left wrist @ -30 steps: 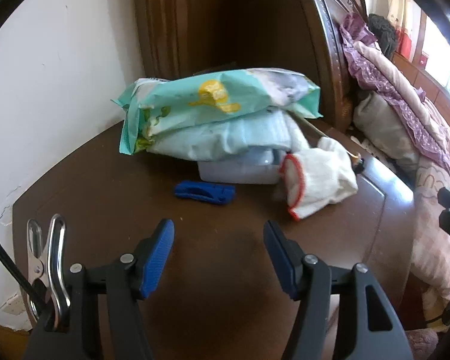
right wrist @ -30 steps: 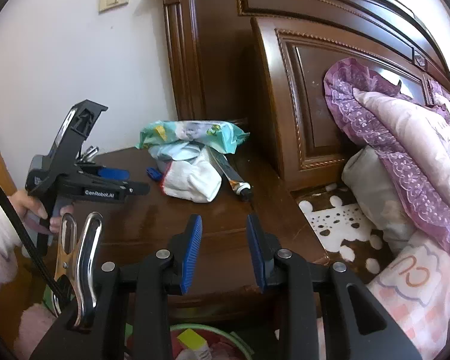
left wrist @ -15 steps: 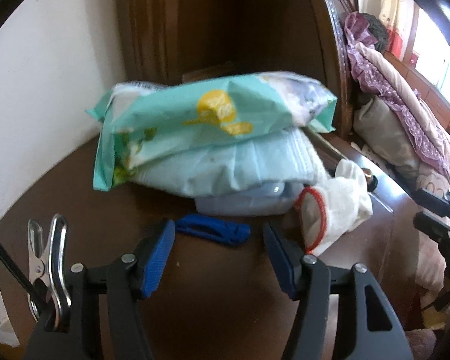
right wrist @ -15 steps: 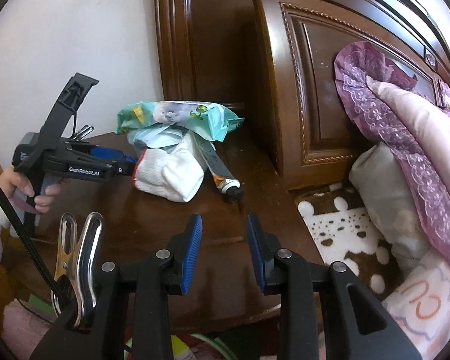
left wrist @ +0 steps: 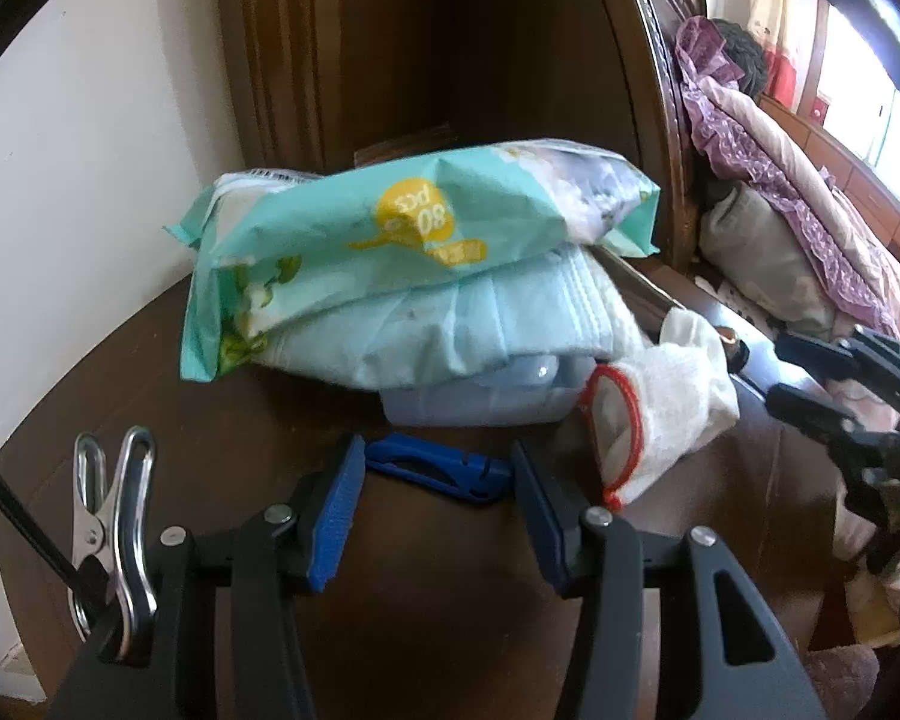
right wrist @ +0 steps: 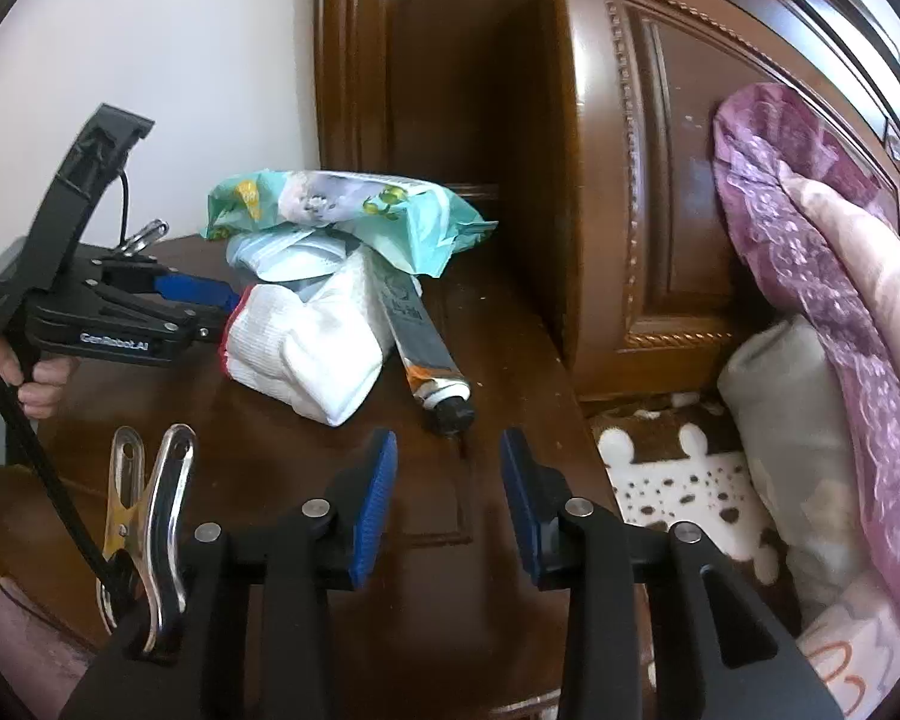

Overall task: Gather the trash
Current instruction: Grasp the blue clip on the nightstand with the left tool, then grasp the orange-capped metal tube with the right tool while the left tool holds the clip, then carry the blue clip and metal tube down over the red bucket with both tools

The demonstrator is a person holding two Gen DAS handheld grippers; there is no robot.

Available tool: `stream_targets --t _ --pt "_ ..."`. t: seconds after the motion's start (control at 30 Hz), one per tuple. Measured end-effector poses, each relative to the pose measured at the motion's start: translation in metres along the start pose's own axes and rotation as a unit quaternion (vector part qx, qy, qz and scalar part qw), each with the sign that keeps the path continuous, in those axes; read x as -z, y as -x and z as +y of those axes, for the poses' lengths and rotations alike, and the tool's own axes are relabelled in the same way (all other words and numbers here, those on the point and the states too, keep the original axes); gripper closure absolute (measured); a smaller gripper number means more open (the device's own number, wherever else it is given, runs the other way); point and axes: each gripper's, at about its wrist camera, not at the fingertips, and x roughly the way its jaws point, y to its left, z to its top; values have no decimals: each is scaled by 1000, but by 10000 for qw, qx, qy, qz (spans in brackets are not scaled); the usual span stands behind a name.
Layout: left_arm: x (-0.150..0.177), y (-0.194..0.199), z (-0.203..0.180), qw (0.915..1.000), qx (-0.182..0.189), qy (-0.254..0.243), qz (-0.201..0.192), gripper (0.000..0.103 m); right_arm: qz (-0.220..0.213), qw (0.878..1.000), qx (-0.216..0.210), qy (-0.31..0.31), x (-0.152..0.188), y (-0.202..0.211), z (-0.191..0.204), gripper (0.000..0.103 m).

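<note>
A small blue plastic clip point(left wrist: 432, 468) lies on the dark wooden nightstand point(left wrist: 210, 420) between the fingertips of my left gripper point(left wrist: 438, 510). Its jaws are closing and the pads do not clearly press on the clip. Behind the clip, a teal wipes packet point(left wrist: 426, 228) tops a pile of pale blue cloth point(left wrist: 450, 324). A white glove with a red cuff point(left wrist: 672, 396) lies to the right. My right gripper point(right wrist: 450, 474) is opening with nothing between its pads. It stands just short of the black cap of a squeezed tube point(right wrist: 420, 336) beside the glove point(right wrist: 306, 348).
A carved wooden headboard point(right wrist: 630, 180) rises at the nightstand's right edge. Beyond it lie a purple quilt point(right wrist: 810, 240) and a grey pillow point(right wrist: 780, 438). A white wall point(left wrist: 60, 180) bounds the left side. A hand point(right wrist: 36, 384) holds the left gripper point(right wrist: 222, 306).
The left gripper came in close around the blue clip and its jaws narrowed. The right gripper moved forward over the nightstand toward the tube and its jaws widened.
</note>
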Motion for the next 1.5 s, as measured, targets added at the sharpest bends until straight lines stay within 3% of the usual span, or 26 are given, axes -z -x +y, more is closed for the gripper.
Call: stream_targets --t 0.33,0.53,0.67,0.7,0.77,1.23,1.5 --pt "19 32 19 9992 150 375 -73 50 202 9991 169 329 -12 -29 4 60" --pt "29 37 28 9974 250 680 15 50 241 9994 57 253 -23 -43 0 59" --pt "37 48 24 9984 4 535 -187 50 273 9995 -176 -29 -28 -52 -8 59" --pt "39 50 22 9984 -100 486 -254 50 275 9993 -234 -132 -28 -53 -11 61" --pt "41 52 20 9982 -188 467 -320 50 231 9993 -186 -213 -27 -51 -14 75" --pt "60 86 -11 9975 -83 420 -558 50 -202 9975 -206 -642 12 13 -5 78" --pt "76 110 -34 9967 158 389 -697 50 -522 9929 -275 -1029 42 58 3 78"
